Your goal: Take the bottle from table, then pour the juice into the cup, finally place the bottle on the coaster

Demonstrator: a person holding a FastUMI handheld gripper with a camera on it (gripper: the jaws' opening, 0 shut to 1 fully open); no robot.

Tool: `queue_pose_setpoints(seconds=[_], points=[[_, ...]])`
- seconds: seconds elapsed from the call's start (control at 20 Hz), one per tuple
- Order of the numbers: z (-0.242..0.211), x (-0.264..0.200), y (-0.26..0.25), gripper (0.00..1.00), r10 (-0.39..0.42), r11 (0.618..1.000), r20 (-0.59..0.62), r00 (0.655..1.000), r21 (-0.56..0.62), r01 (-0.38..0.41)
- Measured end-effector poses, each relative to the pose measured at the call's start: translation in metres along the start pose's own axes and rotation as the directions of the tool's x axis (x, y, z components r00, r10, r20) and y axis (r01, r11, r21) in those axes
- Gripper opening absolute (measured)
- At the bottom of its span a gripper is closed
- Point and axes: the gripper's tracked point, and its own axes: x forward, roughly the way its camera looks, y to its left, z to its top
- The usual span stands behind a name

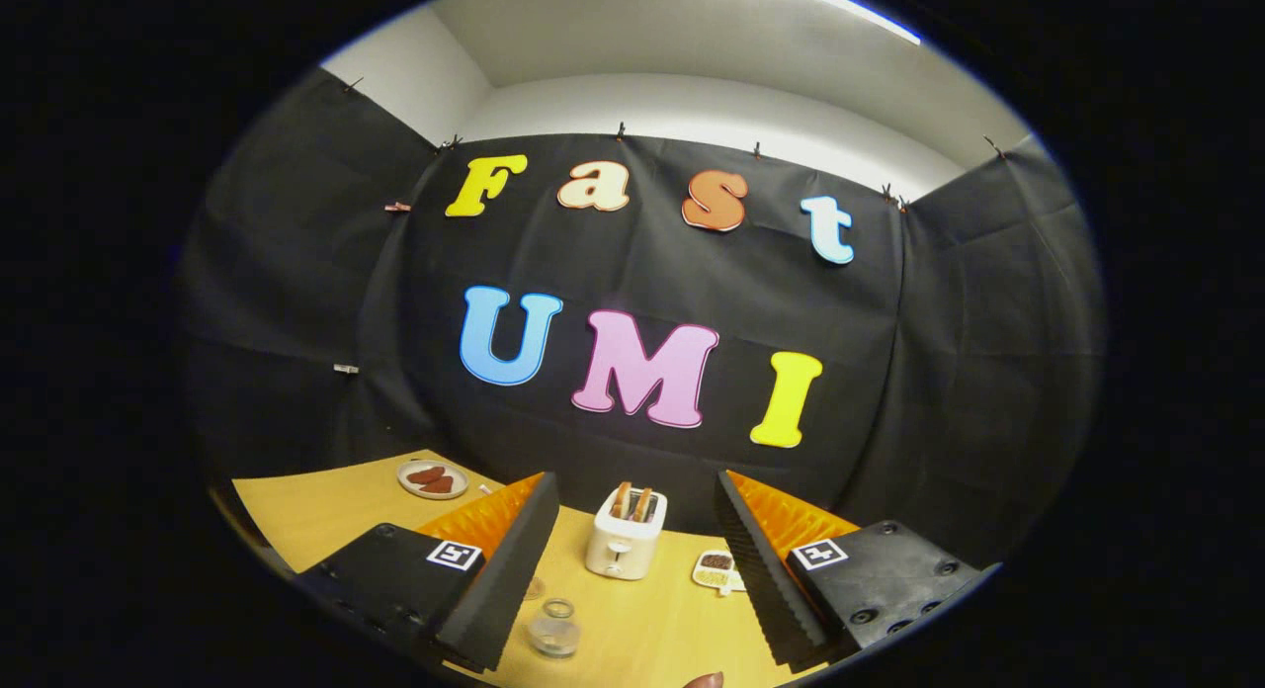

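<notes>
Gripper (632, 550) held wide open above the table (326, 510), nothing between the fingers (509, 559). Between them, at the far edge: a white toaster (625, 542) with two slices up. Nearer, just inside the left finger: a small clear glass cup (554, 629), upright. Beyond the left finger, a plate (433, 478) with dark pieces on it; just inside the right finger, a small flat patterned piece (716, 569), possibly the coaster, though too small to tell. At the near edge, a dark reddish rounded tip (704, 680), perhaps the bottle's top, mostly cut off.

Risks from here, as judgement: bottle barely in sight, so easy to close off-centre and tip it, or catch only the cap. Cup close beside the left finger, so easy to knock over on the way down. Clear glass, small mouth: pour likely to miss if tilted too high or too fast. Toaster close behind, little room for a swing.
</notes>
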Motion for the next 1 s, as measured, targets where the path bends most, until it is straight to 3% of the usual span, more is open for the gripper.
queue_pose_setpoints(seconds=[0.15, 0.45, 0.75, 1.0], points=[[0.002, 0.000, -0.003, 0.97, 0.006, 1.000, 0.006, 1.000, -0.031, -0.006], [-0.020, 0.019, -0.003, 0.97, -0.005, 0.994, 0.012, 1.000, 0.111, 0.004], [-0.045, 0.024, 0.000, 0.97, 0.045, 0.998, 0.028, 0.999, 0.053, -0.047], [-0.099, 0.020, 0.021, 0.97, 0.096, 0.995, -0.020, 0.995, 0.039, -0.095]])
